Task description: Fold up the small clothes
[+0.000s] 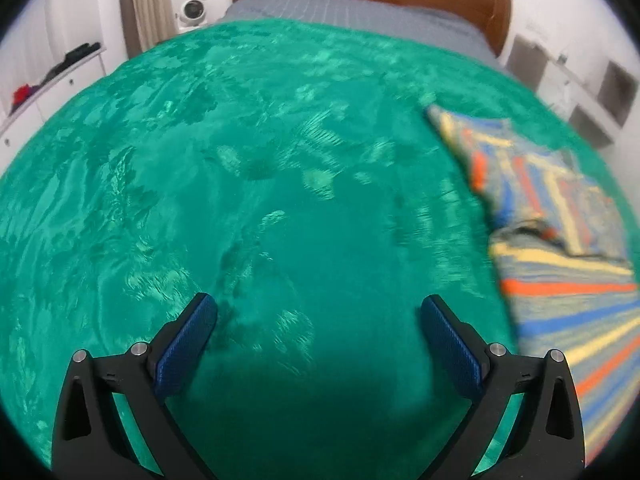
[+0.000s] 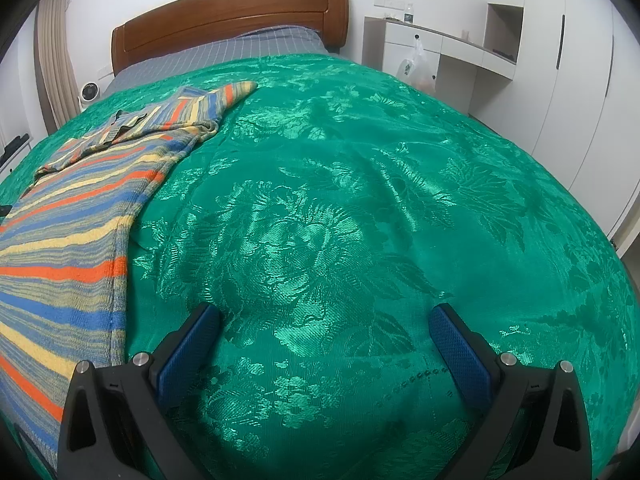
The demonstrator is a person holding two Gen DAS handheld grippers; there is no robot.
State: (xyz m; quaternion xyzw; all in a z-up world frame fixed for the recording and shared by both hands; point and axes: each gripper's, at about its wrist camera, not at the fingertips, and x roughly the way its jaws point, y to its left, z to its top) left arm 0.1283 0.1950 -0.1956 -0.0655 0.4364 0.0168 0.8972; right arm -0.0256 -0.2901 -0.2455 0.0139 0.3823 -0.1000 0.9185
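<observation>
One striped knit sweater [image 2: 76, 216] lies spread flat on the green bedspread [image 2: 360, 200], a shiny brocade woven with a leaf and flower pattern; its bands run orange, blue, yellow and grey, one sleeve folded across the chest. Two grippers hover over bare cloth, each with two black arms and blue textured pads. The left gripper [image 1: 318, 312] is spread wide and empty, the sweater to its right; the right gripper [image 2: 324, 320] likewise gapes empty, the sweater to its left
</observation>
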